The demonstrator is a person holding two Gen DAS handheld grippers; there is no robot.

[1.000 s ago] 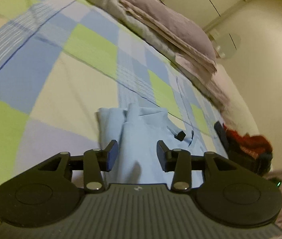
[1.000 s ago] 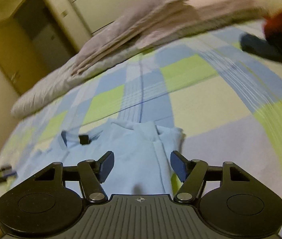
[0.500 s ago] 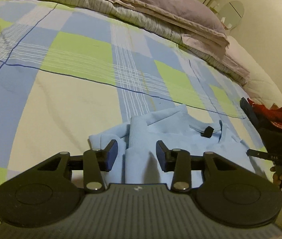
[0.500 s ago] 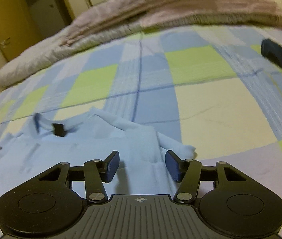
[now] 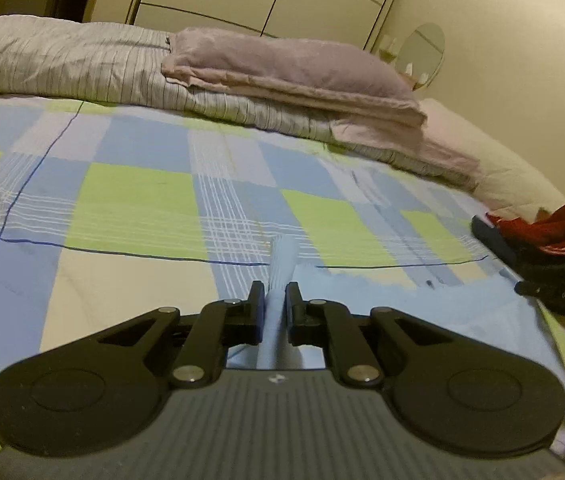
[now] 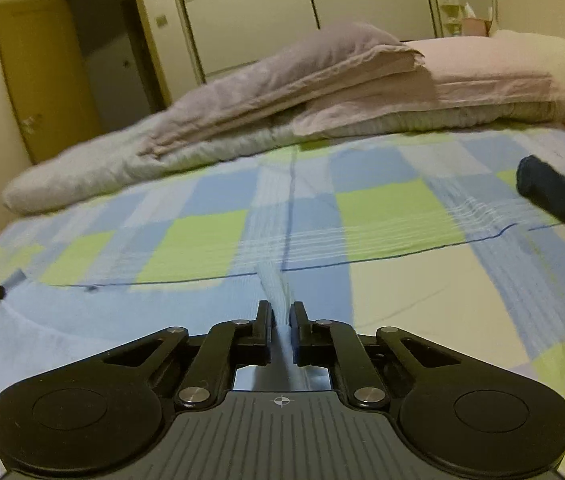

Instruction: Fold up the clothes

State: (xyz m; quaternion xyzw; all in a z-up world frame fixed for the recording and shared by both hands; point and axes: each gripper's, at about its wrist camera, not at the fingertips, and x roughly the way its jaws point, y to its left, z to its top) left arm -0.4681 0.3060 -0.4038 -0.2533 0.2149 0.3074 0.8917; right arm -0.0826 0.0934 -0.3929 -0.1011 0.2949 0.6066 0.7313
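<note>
1. The left gripper [image 5: 274, 307] is seen at the lower centre of the left wrist view, jaws just closed down narrow, pinched on a raised ridge of the light blue shirt [image 5: 422, 312].
2. The right gripper [image 6: 281, 320] is seen at the lower centre of the right wrist view, jaws likewise just closed, a fold of the same light blue shirt [image 6: 62, 328] clamped between the pads.
3. The shirt is spread flat on the checked bedspread [image 5: 134, 196], at the lower right of the left wrist view and the lower left of the right wrist view.
4. A pile of dark and red clothes [image 5: 542, 240] is seen at the right edge of the left wrist view, on the bedspread, beside the shirt's far edge.
5. A folded striped duvet [image 5: 82, 64] with a mauve pillow [image 5: 290, 64] on top is laid across the upper part of the frame.
6. No box, basket or other container is visible; clothes are only seen lying on the bed.
7. The other gripper's black tip [image 5: 554, 298] and part of a hand are seen at the right edge of the left wrist view; details are blurred.
</note>
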